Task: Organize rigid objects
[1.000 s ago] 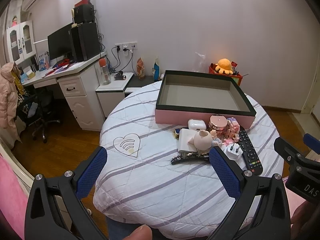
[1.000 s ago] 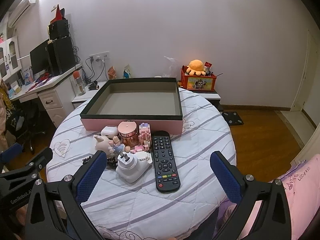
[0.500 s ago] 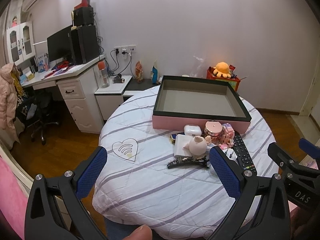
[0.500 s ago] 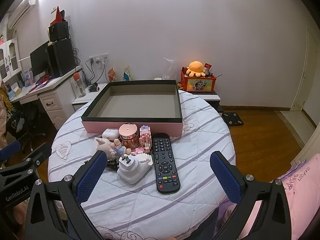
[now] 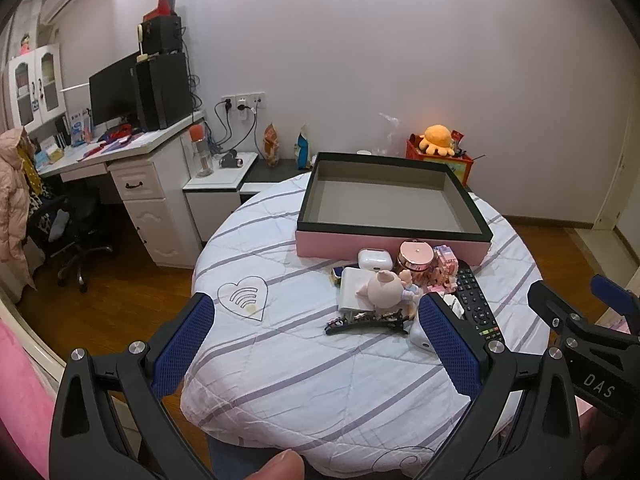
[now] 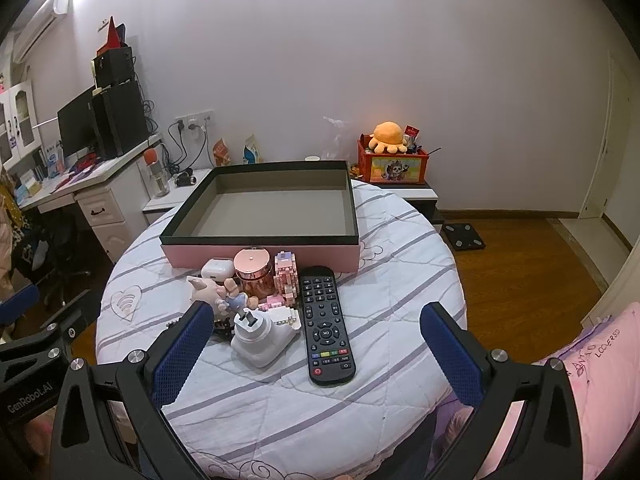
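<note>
An empty pink box with a black rim [image 5: 394, 240] [image 6: 264, 254] stands at the back of a round table. In front of it lies a cluster: a black remote [image 6: 326, 322] [image 5: 476, 304], a white plug adapter [image 6: 260, 338], a pig figure [image 5: 382, 288] [image 6: 208, 288], a rose-gold jar [image 5: 416, 258] [image 6: 253, 272], a white earbud case [image 5: 374, 258] [image 6: 216, 270], a pink block figure [image 6: 287, 276] and a black hair clip [image 5: 366, 324]. My left gripper [image 5: 316, 348] and right gripper [image 6: 316, 352] hover open above the table's near edge, each holding nothing.
The striped white tablecloth [image 5: 280, 360] covers the table. A white desk with a monitor [image 5: 116, 96] and an office chair [image 5: 76, 232] stand to the left. An orange plush on a red box [image 6: 390, 156] sits behind. A pink bedspread [image 6: 580, 380] lies at right. A thumb [image 5: 280, 466] shows below.
Both grippers have drawn back and up from the table, so the box and the cluster look smaller and farther. Nothing on the table has moved.
</note>
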